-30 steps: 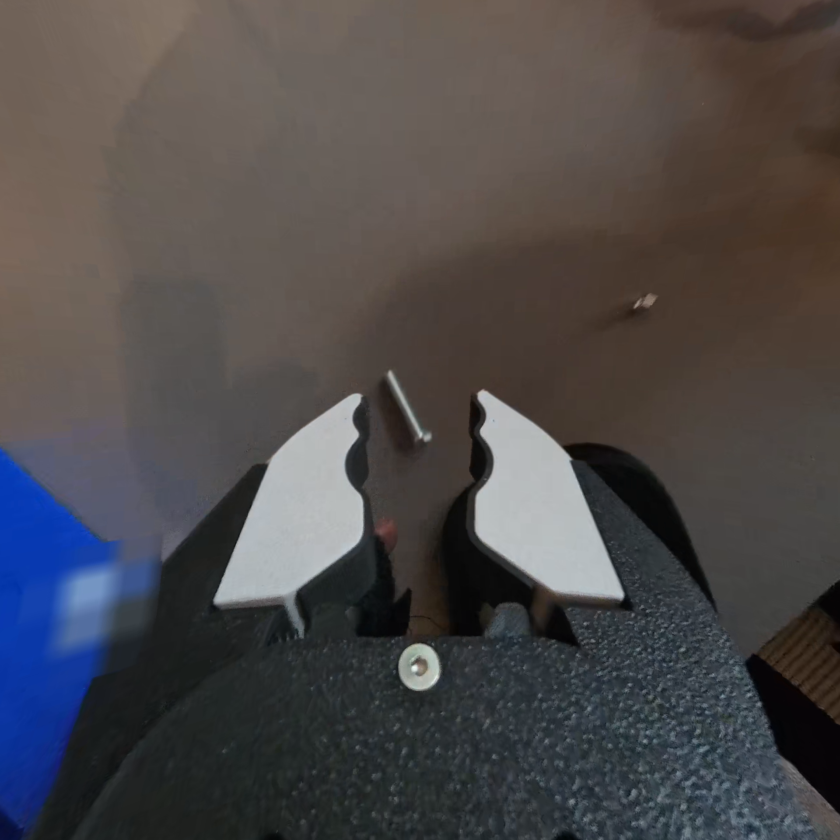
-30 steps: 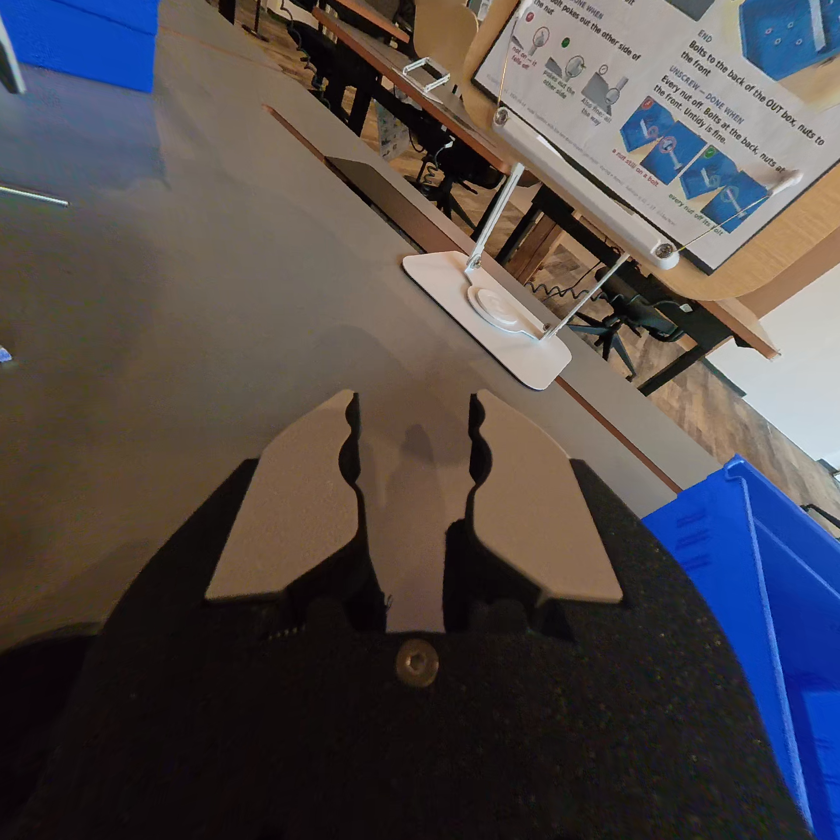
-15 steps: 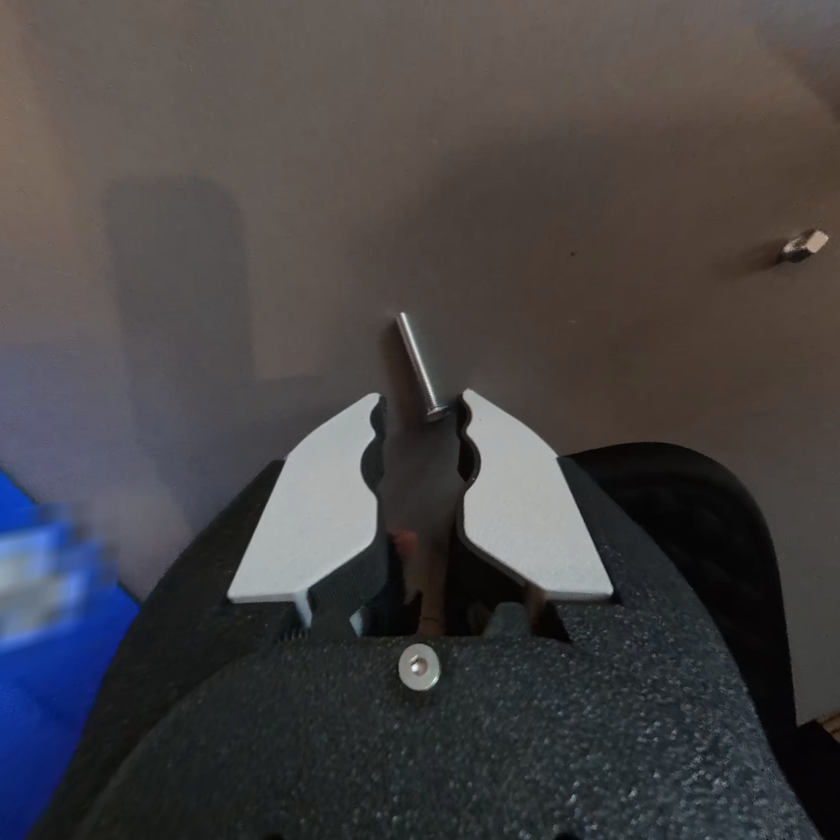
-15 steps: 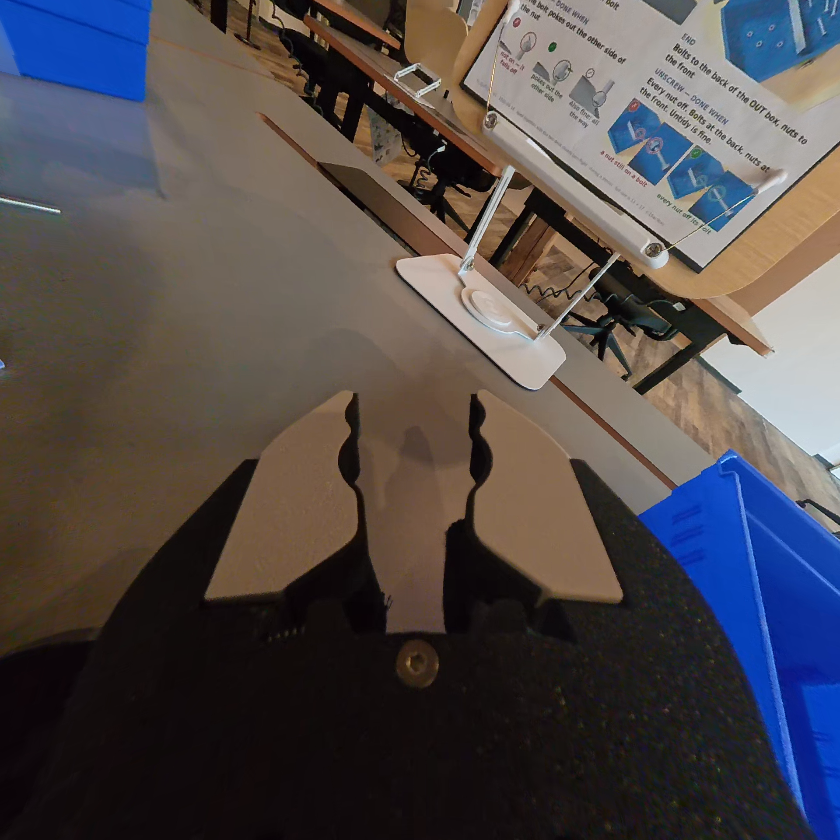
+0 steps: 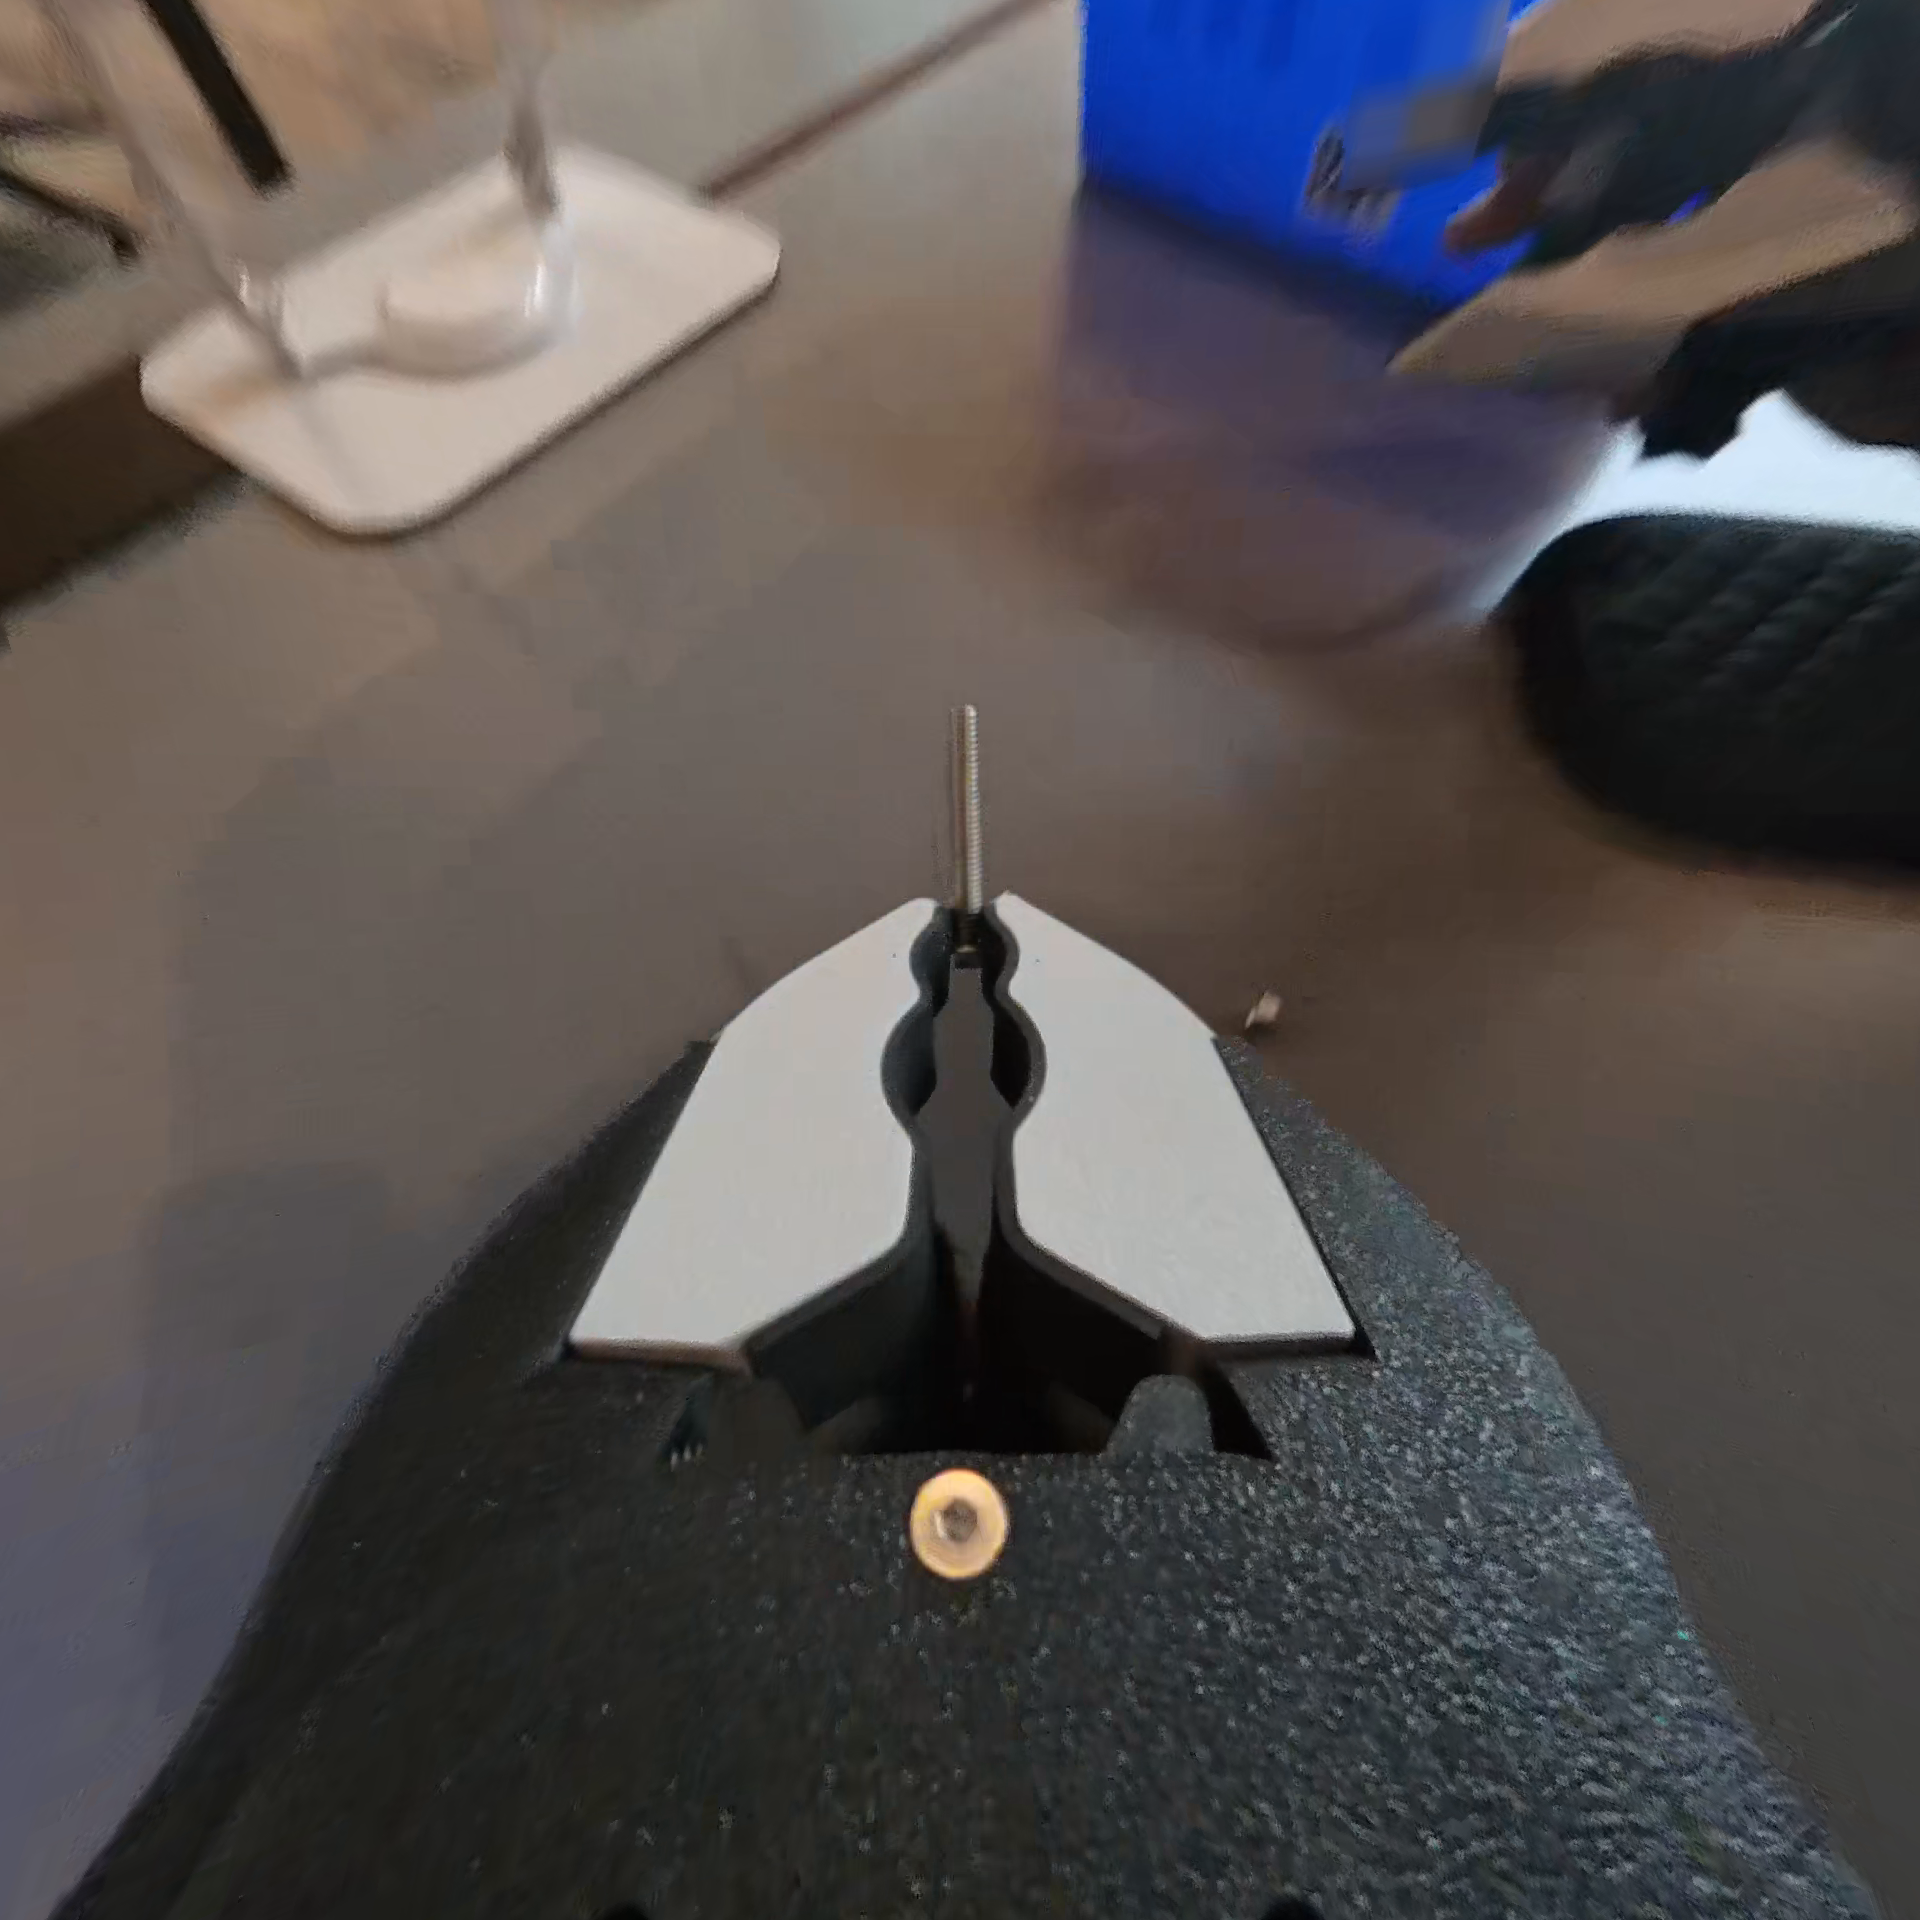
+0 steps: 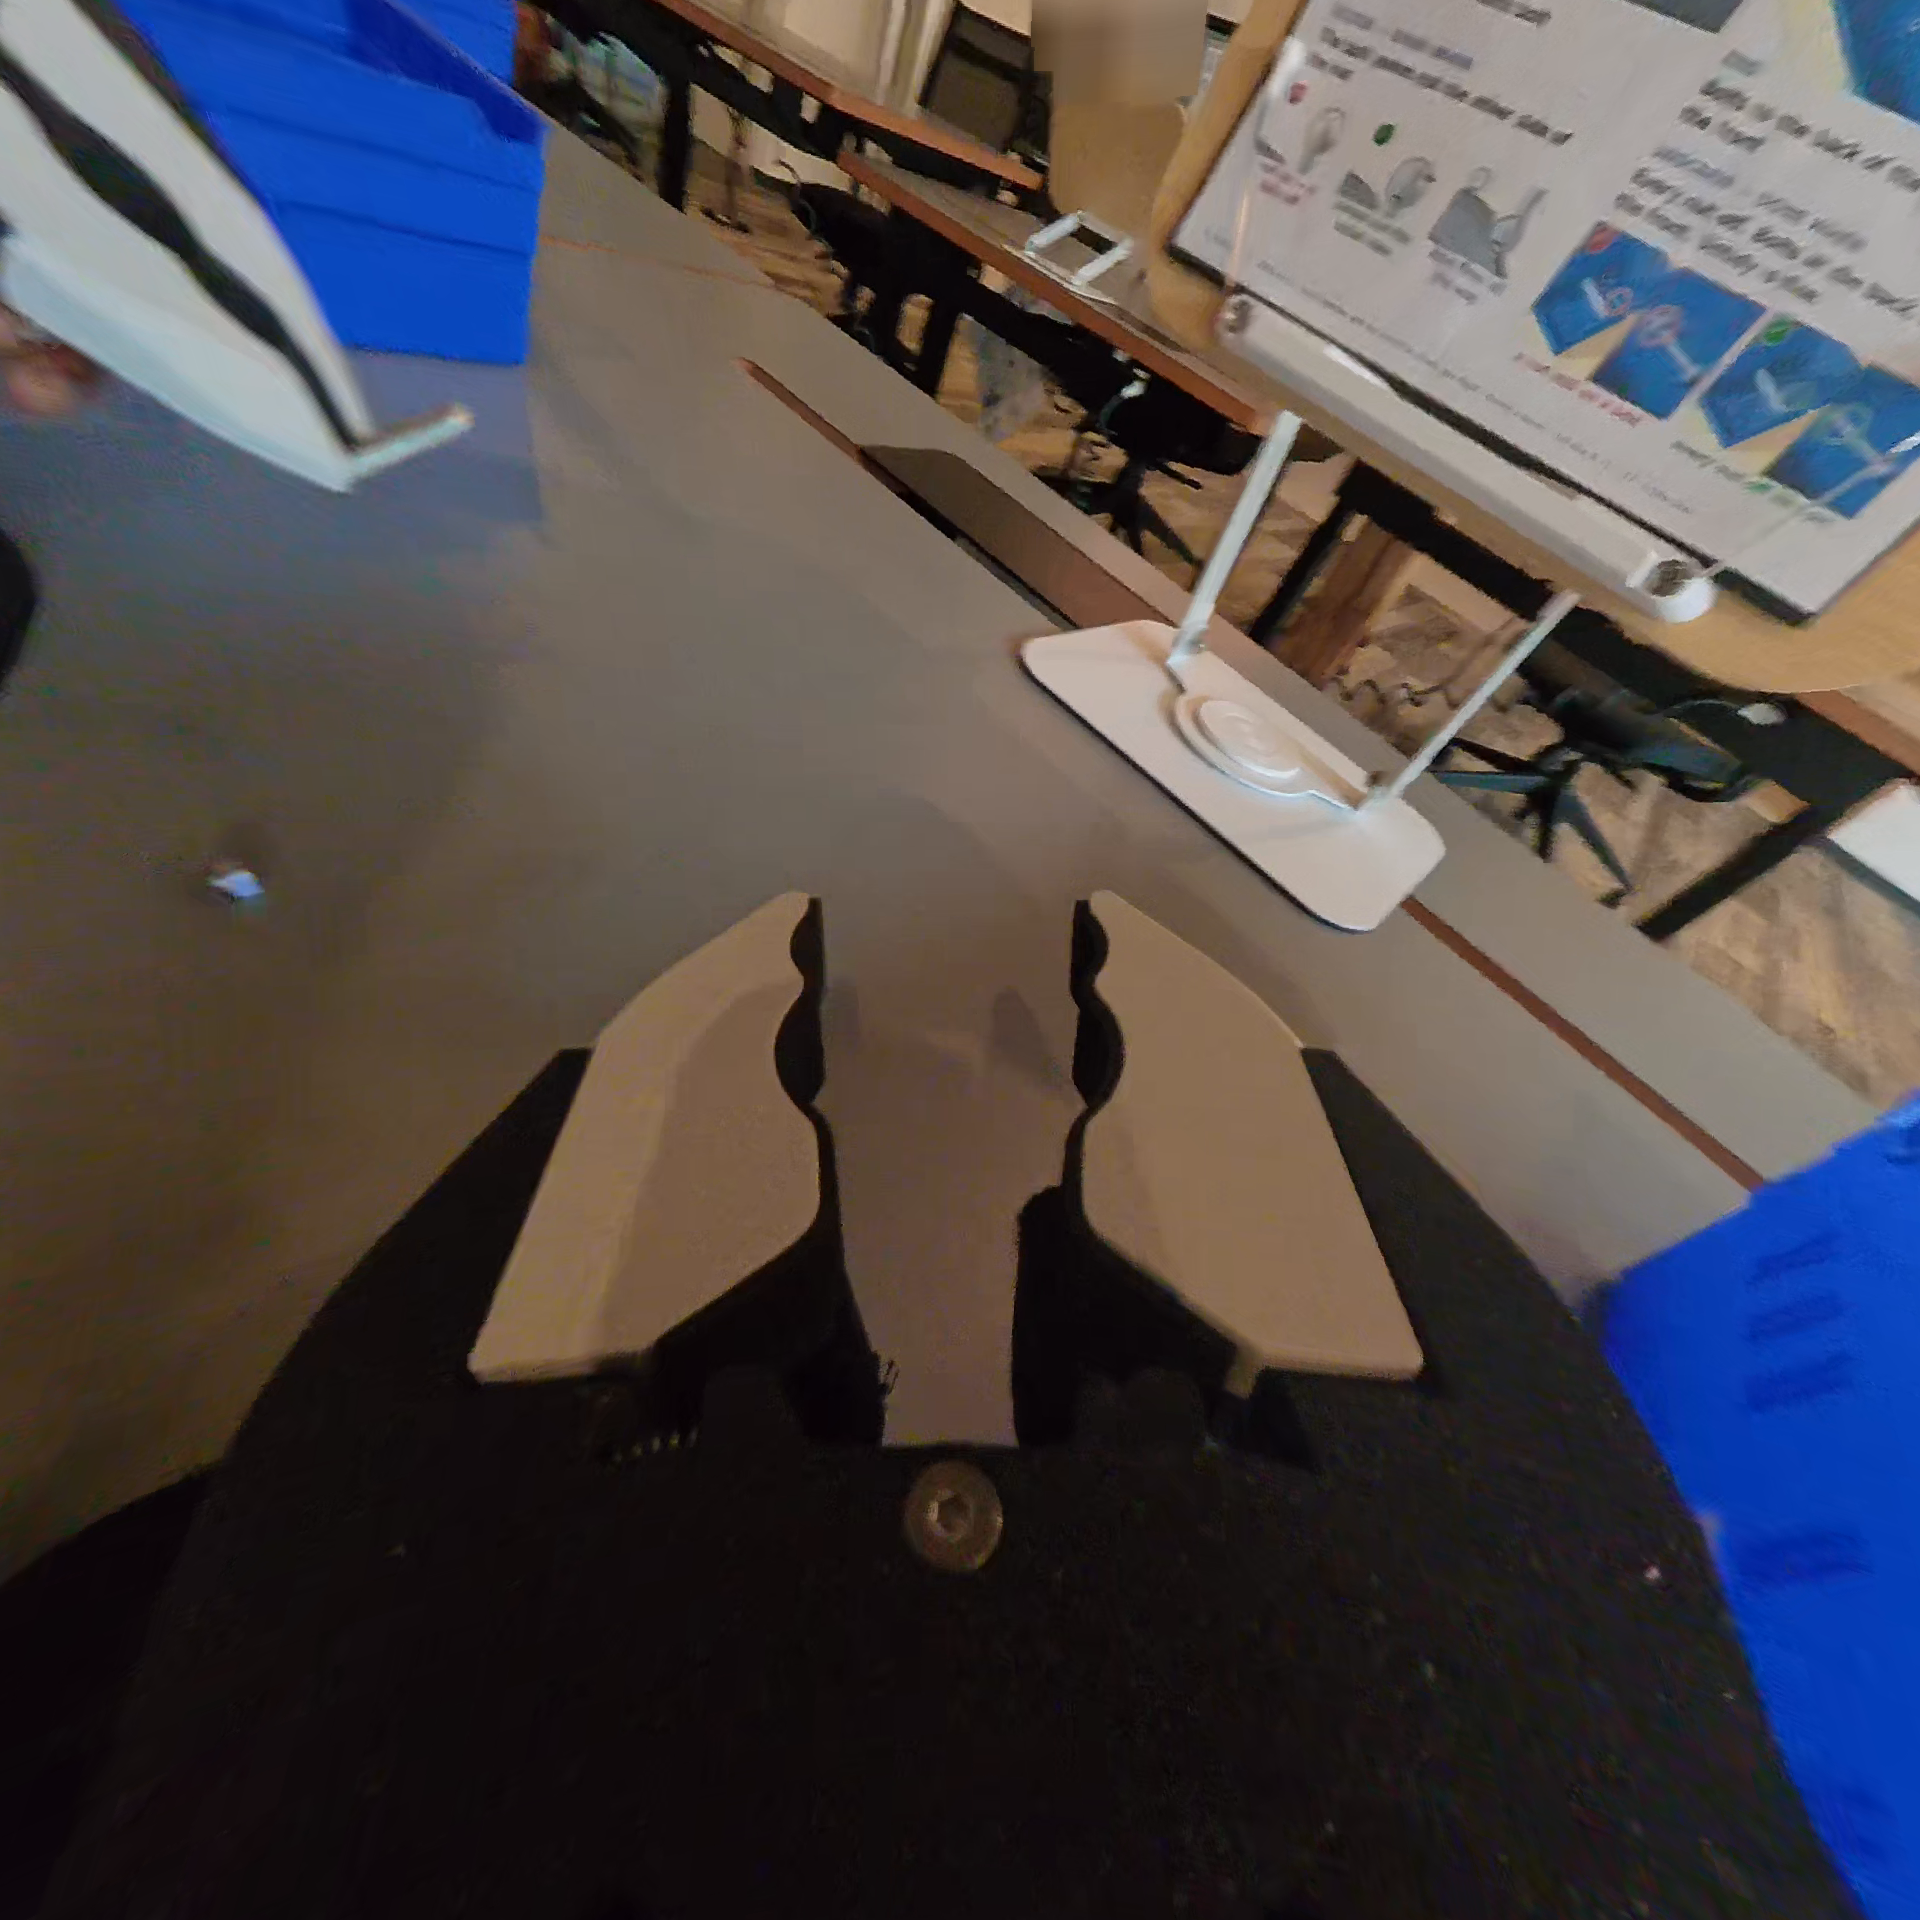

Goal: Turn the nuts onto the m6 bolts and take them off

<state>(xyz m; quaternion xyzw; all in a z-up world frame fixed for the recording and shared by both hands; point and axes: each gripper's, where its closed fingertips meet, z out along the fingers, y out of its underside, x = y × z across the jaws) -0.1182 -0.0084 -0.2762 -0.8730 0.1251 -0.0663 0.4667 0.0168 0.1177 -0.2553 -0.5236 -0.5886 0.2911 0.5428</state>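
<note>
Your left claw (image 5: 966,920) is pinching a silver bolt (image 5: 964,810) by its head end, fingertips pressed on it, the threaded shank pointing straight out over the grey surface (image 5: 520,831). A loose nut (image 5: 1263,1008) lies on the surface just right of that claw. Farther right, your right claw (image 6: 945,914) is spread wide with only bare surface between its fingers, a blue bin (image 6: 1787,1455) near its right side.

my left gripper (image 5: 966,914): clamped on bolt (image 5: 964,800), threaded end pointing forward
nut (image 5: 1264,1008): on table (image 5: 520,831), right of bolt
blue bin (image 5: 1226,125): beyond bolt
</note>
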